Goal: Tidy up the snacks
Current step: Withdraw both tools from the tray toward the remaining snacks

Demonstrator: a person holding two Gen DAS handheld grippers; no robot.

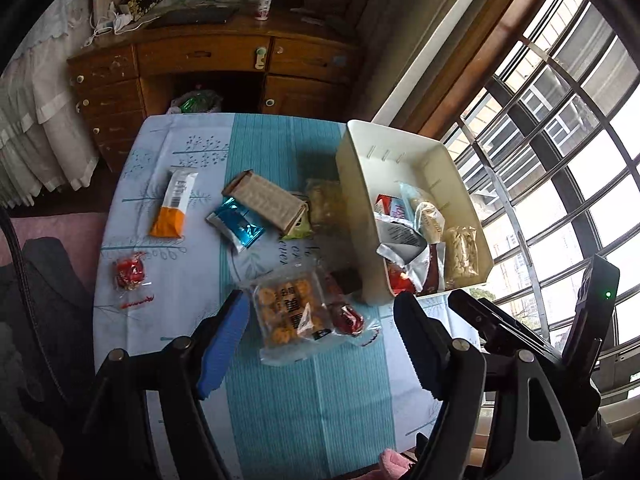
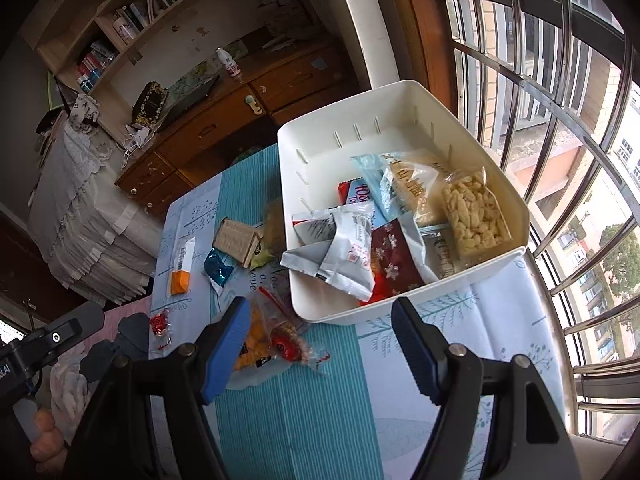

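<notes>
A white plastic bin (image 1: 360, 184) stands at the table's right side, holding several snack packs, among them a clear bag of pale puffs (image 2: 476, 212) and a silver pouch (image 2: 340, 252). Loose on the cloth lie a clear pack of round cookies (image 1: 290, 308), a red wrapped candy (image 1: 350, 318) beside it, another red candy (image 1: 130, 272), an orange-and-white bar (image 1: 174, 208), a blue foil packet (image 1: 236, 224) and a brown box (image 1: 266, 200). My left gripper (image 1: 320, 308) hovers open over the cookie pack. My right gripper (image 2: 320, 312) is open before the bin's front wall (image 2: 400, 304), gripping nothing.
The table wears a blue and teal cloth (image 1: 320, 400). A wooden desk (image 1: 208, 56) stands beyond the far edge. A barred window (image 1: 560, 160) runs along the right. A hand (image 2: 44, 440) holds the left gripper's handle at lower left.
</notes>
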